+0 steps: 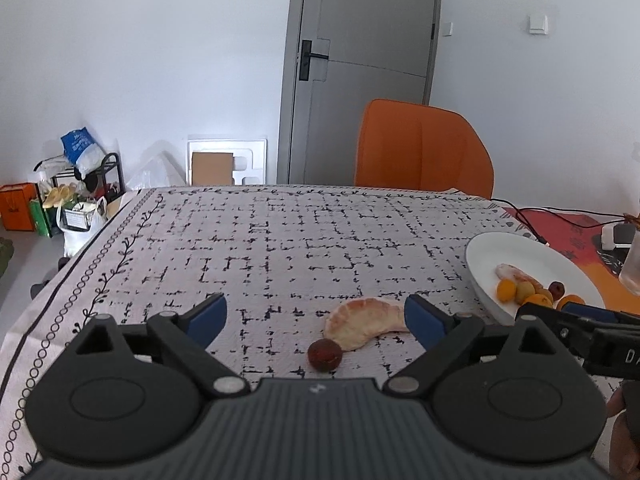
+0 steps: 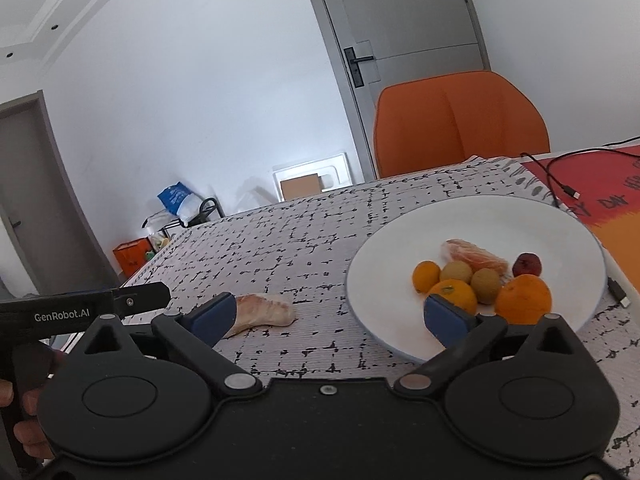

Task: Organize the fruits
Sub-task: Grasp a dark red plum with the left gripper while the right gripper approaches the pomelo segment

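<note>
A peeled pomelo segment (image 1: 366,322) and a dark red date (image 1: 325,354) lie on the patterned tablecloth (image 1: 280,248). Both sit between the fingers of my open left gripper (image 1: 316,308), which touches neither. To the right, a white plate (image 2: 440,220) holds two oranges (image 2: 524,298), a small orange fruit (image 2: 426,276), two brownish round fruits (image 2: 485,284), a red date (image 2: 527,265) and another pomelo segment (image 2: 474,258). My right gripper (image 2: 330,306) stands open and empty at the plate's near left rim. The loose pomelo segment (image 2: 264,312) lies behind its left finger.
An orange chair (image 1: 424,152) stands behind the table's far edge. A black cable (image 2: 560,176) trails over a red-orange mat (image 2: 600,184) to the plate's right. A glass (image 1: 632,268) stands at the far right. The table's left edge (image 1: 80,264) drops to a cluttered floor.
</note>
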### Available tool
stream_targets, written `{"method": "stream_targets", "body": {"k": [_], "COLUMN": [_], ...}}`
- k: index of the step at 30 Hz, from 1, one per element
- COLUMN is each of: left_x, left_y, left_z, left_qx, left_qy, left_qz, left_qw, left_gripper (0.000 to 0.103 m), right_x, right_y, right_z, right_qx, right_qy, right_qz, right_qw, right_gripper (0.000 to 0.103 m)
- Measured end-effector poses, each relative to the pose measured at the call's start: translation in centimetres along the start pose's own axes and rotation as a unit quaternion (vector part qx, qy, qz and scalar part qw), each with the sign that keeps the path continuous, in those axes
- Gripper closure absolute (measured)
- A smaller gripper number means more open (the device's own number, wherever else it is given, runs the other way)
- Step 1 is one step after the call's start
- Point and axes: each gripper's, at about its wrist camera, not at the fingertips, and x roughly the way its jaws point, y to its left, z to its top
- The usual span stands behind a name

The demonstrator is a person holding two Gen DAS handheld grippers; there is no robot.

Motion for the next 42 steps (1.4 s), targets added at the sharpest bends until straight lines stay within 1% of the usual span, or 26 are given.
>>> {"method": "stream_targets", "body": {"k": [10, 15, 19, 21, 22, 23, 24, 25, 26, 27, 28, 30, 34, 42], "left_x": [1.5, 2.5, 3.3, 3.8, 4.0, 4.3, 4.5, 4.8, 5.0, 4.9, 5.0, 4.9, 4.4, 3.8], "left_y": [1.1, 1.3, 1.6, 1.5, 1.4, 1.4, 1.3, 1.3, 1.4, 1.4, 1.5, 2.0, 2.9, 4.9], "left_z": [-1.0, -1.5, -1.8, -2.0, -2.1, -2.3, -2.4, -2.6, -2.7, -2.7, -2.7, -2.6, -2.4, -2.1], "left_qx": [-0.016, -0.013, -0.025, -0.024, -0.024, -0.025, -0.027, -0.03, -0.031, -0.029, -0.03, -0.044, -0.051, -0.072], "left_qy": [0.016, 0.029, 0.036, 0.039, 0.042, 0.047, 0.054, 0.061, 0.063, 0.055, 0.057, 0.06, 0.053, 0.043], "left_qz": [-0.001, 0.0, -0.006, -0.011, -0.015, -0.019, -0.022, -0.026, -0.027, -0.025, -0.029, -0.038, -0.029, -0.021], "left_qw": [0.9997, 0.9995, 0.999, 0.9989, 0.9987, 0.9984, 0.9979, 0.9973, 0.9972, 0.9978, 0.9975, 0.9966, 0.9968, 0.9963], "left_gripper": [0.009, 0.009, 0.011, 0.014, 0.02, 0.028, 0.033, 0.046, 0.053, 0.06, 0.081, 0.08, 0.08, 0.08], "right_x": [1.0, 1.7, 2.4, 2.8, 2.9, 3.1, 3.2, 3.3, 3.5, 3.6, 3.7, 3.9, 4.3, 4.8], "right_y": [1.0, 1.2, 1.4, 1.5, 1.5, 1.5, 1.5, 1.5, 1.5, 1.6, 1.6, 1.9, 2.7, 4.1], "right_z": [-0.4, -0.6, -0.7, -0.7, -0.7, -0.6, -0.6, -0.6, -0.5, -0.4, -0.4, -0.4, -0.3, 0.4], "right_qx": [-0.015, -0.021, -0.026, -0.028, -0.029, -0.029, -0.03, -0.03, -0.029, -0.029, -0.03, -0.035, -0.051, -0.067], "right_qy": [0.012, 0.022, 0.031, 0.034, 0.036, 0.037, 0.038, 0.04, 0.041, 0.042, 0.043, 0.043, 0.042, 0.037], "right_qz": [0.008, 0.018, 0.02, 0.021, 0.02, 0.019, 0.019, 0.018, 0.018, 0.018, 0.018, 0.017, 0.012, 0.019], "right_qw": [1.0, 0.999, 0.999, 0.999, 0.999, 0.999, 0.999, 0.999, 0.999, 0.999, 0.998, 0.998, 0.998, 0.997], "right_gripper": [0.002, 0.002, 0.002, 0.003, 0.003, 0.003, 0.003, 0.004, 0.004, 0.004, 0.004, 0.004, 0.004, 0.006]}}
